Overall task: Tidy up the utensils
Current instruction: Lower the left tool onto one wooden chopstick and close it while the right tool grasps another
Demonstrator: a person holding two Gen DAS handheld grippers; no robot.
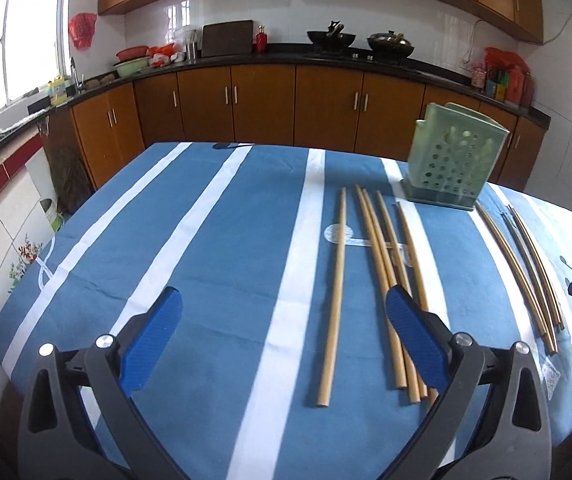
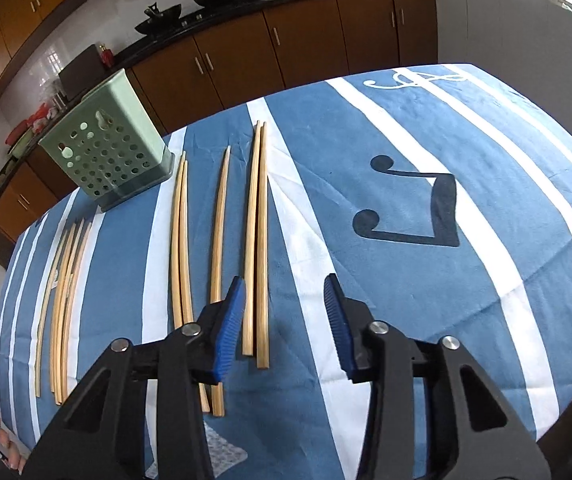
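The counter, under a blue cloth with white stripes, falls away at a rounded far edge toward brown cabinets; its left half lies bare in the left view, and a wide stretch printed with a dark music note lies bare to the right of the sticks in the right view. The left gripper hovers low with its jaws wide apart and nothing between them; its ribbed blue pads are flat and oblong. Pale, smooth, round chopsticks lie lengthwise in loose groups, slightly tapered toward the far end, one alone and four bunched just beside it. Three darker ones lie well apart near the right edge. A green plastic holder, boxy and punched with round holes, stands upright behind them. The right gripper has its jaws partly apart, not pressing anything, with a pair of chopsticks running just inside the left pad.
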